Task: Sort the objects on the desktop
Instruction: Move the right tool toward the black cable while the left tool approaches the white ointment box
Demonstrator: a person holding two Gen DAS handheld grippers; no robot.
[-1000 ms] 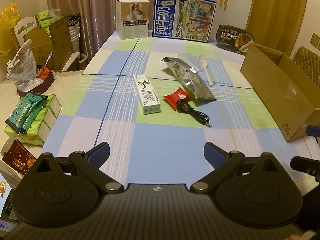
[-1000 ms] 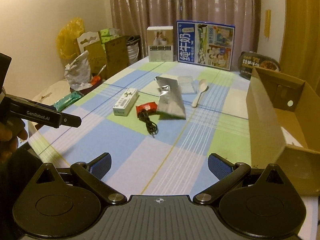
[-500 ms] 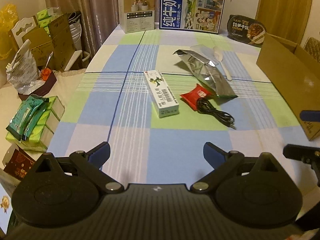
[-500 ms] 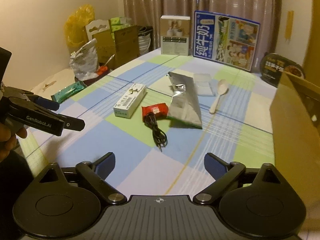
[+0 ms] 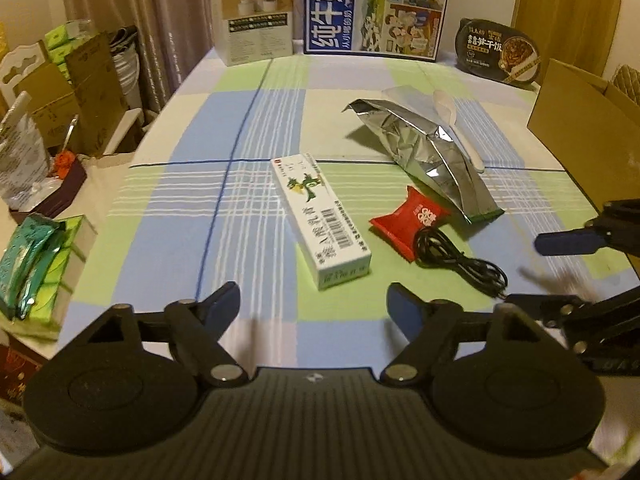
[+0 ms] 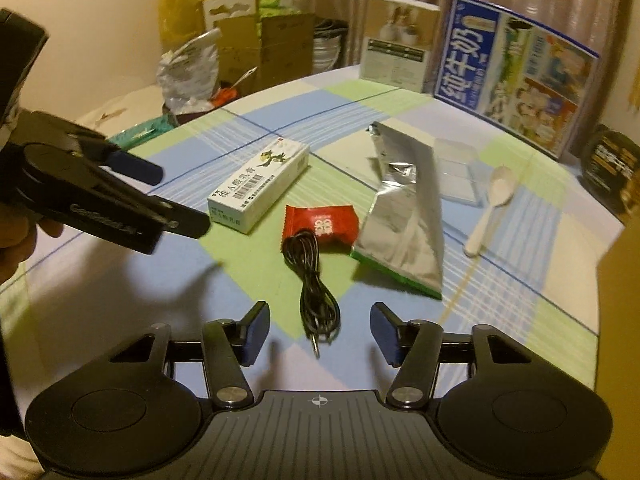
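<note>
Between right gripper (image 6: 318, 330) closing jaws, black cable (image 6: 314, 280), untouched

Setting: a lived-in home room, dim and warmly lit. Evidence: a table (image 5: 256, 128) under a checked blue-and-green cloth; drawn curtains (image 5: 160, 12) behind it; stacked cardboard boxes (image 5: 84, 76) and tissue packs (image 5: 60, 36) along the wall; a milk carton box (image 5: 376, 6) and an instant-meal bowl (image 5: 498, 50).
</note>
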